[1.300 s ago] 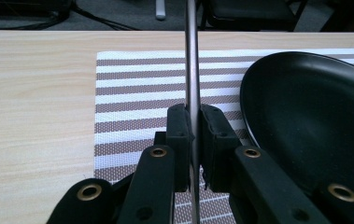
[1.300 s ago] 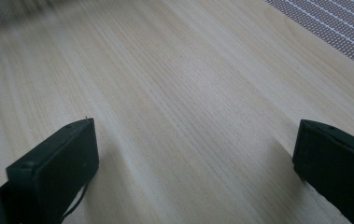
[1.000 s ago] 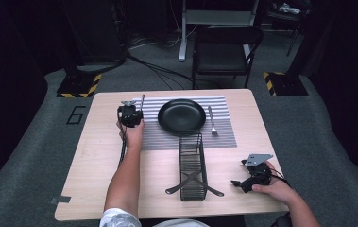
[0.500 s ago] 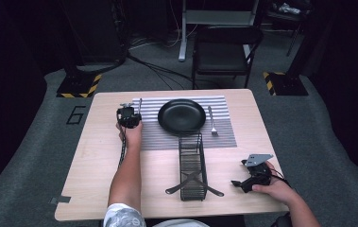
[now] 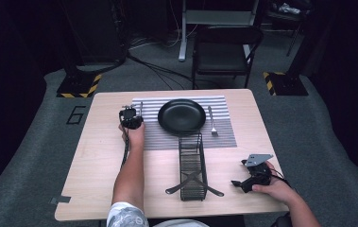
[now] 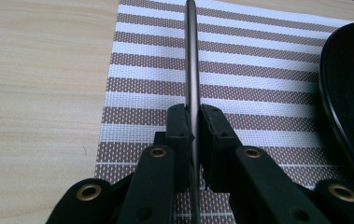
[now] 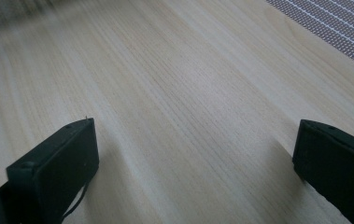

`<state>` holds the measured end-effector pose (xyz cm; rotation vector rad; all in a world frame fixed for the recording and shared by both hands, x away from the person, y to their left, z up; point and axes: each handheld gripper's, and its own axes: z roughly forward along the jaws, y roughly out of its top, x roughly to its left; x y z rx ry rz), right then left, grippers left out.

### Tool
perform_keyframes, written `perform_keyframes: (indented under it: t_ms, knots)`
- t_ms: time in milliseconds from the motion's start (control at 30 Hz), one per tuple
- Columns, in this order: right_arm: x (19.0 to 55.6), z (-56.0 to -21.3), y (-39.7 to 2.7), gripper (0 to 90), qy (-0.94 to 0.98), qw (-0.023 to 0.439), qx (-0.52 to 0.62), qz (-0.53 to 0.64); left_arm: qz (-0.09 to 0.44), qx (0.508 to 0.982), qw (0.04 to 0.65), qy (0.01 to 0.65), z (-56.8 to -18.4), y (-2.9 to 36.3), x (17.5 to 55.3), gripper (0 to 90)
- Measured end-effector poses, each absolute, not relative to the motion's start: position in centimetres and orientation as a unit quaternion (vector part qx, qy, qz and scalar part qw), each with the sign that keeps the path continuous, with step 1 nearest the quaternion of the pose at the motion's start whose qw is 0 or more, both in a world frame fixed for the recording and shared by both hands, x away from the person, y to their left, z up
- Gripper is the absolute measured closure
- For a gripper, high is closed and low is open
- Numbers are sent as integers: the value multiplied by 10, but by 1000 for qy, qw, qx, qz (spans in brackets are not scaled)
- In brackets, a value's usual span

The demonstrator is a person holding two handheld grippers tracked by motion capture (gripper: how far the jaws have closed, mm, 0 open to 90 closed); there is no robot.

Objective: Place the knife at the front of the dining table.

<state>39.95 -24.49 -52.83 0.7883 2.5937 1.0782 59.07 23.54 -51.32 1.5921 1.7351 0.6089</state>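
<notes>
1. Left gripper [image 6: 191,135] jaws are clenched on a thin utensil [image 6: 191,60], likely a knife, edge-up.
2. Its long axis runs far-near over the striped placemat [image 6: 258,70], left of the black plate [image 5: 182,116].
3. Right gripper [image 5: 250,179] jaws are released, well apart at the surface's near right.

**One digit on the floor**

From above, I can read a single large "6" [image 5: 75,115], marked in dark strokes on the grey floor [image 5: 35,142] just off the far left corner of my table [image 5: 101,156]. Beyond it, two floor plates carry yellow-and-black hazard stripes [image 5: 80,87], a warning marking with no words on it. Nothing on the table itself bears any lettering, brand or number I can make out.
</notes>
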Motion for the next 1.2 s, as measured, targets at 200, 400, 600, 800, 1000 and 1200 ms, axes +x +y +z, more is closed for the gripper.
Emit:
perform_keyframes:
  t_ms: [200,400,600,800,1000,1200]
  knots:
    - [399,-528,-245,0,884,112,269,367,226,631,338,661,-512,228,594,810]
    - [399,-528,-245,0,883,112,269,367,226,636,337,657,-517,221,593,794]
    - [400,-528,-245,0,884,112,268,367,216,628,368,650,-512,221,592,720]
    - [399,-528,-245,0,884,112,269,367,209,631,376,646,-508,221,592,655]
    - [399,-528,-245,0,884,112,269,367,200,636,385,639,-500,222,584,555]
    - [399,-528,-245,0,884,112,269,367,198,640,386,634,-493,228,571,541]
